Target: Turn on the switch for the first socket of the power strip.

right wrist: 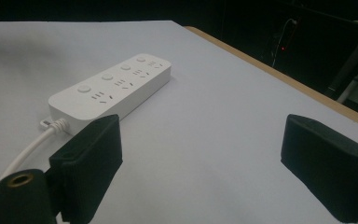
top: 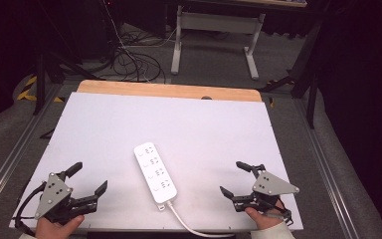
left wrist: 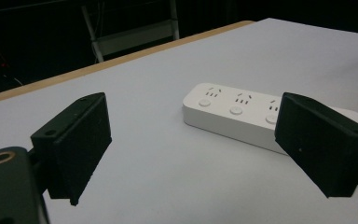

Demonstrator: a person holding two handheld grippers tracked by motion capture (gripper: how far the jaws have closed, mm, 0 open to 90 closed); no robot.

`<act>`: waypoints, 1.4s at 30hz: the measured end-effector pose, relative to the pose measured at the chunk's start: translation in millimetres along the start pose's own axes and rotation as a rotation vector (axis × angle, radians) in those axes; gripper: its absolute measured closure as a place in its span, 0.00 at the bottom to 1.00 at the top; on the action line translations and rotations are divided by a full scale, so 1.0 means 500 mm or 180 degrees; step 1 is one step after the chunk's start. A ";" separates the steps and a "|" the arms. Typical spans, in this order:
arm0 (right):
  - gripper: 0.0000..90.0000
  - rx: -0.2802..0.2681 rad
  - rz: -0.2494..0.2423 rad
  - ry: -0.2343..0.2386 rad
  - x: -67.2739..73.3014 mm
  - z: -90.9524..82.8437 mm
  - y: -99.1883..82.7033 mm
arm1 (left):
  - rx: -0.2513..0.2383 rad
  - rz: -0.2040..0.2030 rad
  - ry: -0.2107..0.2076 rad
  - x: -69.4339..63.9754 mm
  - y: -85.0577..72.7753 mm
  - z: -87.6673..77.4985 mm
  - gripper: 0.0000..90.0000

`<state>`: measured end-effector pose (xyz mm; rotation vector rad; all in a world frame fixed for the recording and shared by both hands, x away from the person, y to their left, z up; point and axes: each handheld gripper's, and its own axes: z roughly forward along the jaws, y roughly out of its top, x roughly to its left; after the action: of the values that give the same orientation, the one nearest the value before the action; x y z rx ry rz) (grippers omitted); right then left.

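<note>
At the bottom edge of the high view, nearest the camera, two hands come in, each carrying a claw: the left claw (top: 88, 178) sits in the lower left of the frame and the right claw (top: 233, 178) in the lower right, both with jaws spread wide and nothing between them. Between the two, just below the middle of the frame, a white power strip (top: 155, 172) lies flat on the pale worktop (top: 109, 124), its long side running from upper left to lower right, and its white cable (top: 191, 227) trails off toward the bottom edge. Both claws stand apart from the strip, one on each side. In the left gripper view, the two black jaws rise at the lower left and lower right with bare worktop between them; the power strip (left wrist: 235, 114) lies beyond, right of centre, partly hidden by the right-hand jaw. In the right gripper view the jaws again stand wide and empty, and the power strip (right wrist: 114, 88) lies in the upper left part of the frame, its cable (right wrist: 21, 156) curving down the left edge. I judge this to be the opening approach: nothing is gripped yet. The next move probably calls for bringing one claw in across the strip's narrow width, jaws on either long side, and closing squarely so the smooth casing does not slip or twist.
</note>
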<state>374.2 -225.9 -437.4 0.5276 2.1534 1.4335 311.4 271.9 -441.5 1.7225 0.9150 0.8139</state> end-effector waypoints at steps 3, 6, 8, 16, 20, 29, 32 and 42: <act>0.14 -0.0008 0.0004 0.0002 0.000 -0.001 0.000 | -0.0009 0.0034 0.0019 0.000 0.000 0.000 0.13; 0.14 -0.0002 0.0006 0.0019 -0.002 0.000 0.000 | -0.0026 0.0025 0.0032 -0.001 0.000 -0.001 0.13; 0.14 -0.0002 0.0011 0.0042 0.000 0.001 0.000 | -0.0017 0.0035 0.0040 -0.001 0.000 0.000 0.13; 0.15 -0.0009 -0.0010 0.0061 0.000 0.002 0.000 | 0.0001 0.0081 0.0084 -0.003 -0.001 0.001 0.13; 0.15 -0.0038 -0.0024 0.0120 0.002 0.004 0.000 | -0.0003 0.0080 0.0080 -0.002 -0.001 0.000 0.13; 0.15 -0.0040 0.0021 0.0187 -0.002 0.005 0.001 | -0.0021 0.0039 0.0064 -0.001 0.000 0.000 0.13; 0.15 -0.0042 0.0060 0.0247 -0.003 0.007 0.002 | -0.0003 0.0060 0.0081 -0.001 -0.001 0.000 0.13; 0.25 -0.0055 0.0064 0.0124 0.002 0.006 0.007 | -0.0008 0.0068 0.0103 -0.002 -0.001 0.000 0.13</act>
<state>375.4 -221.7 -435.3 0.5207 2.1696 1.4834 311.0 271.1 -441.9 1.7241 0.9183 0.8587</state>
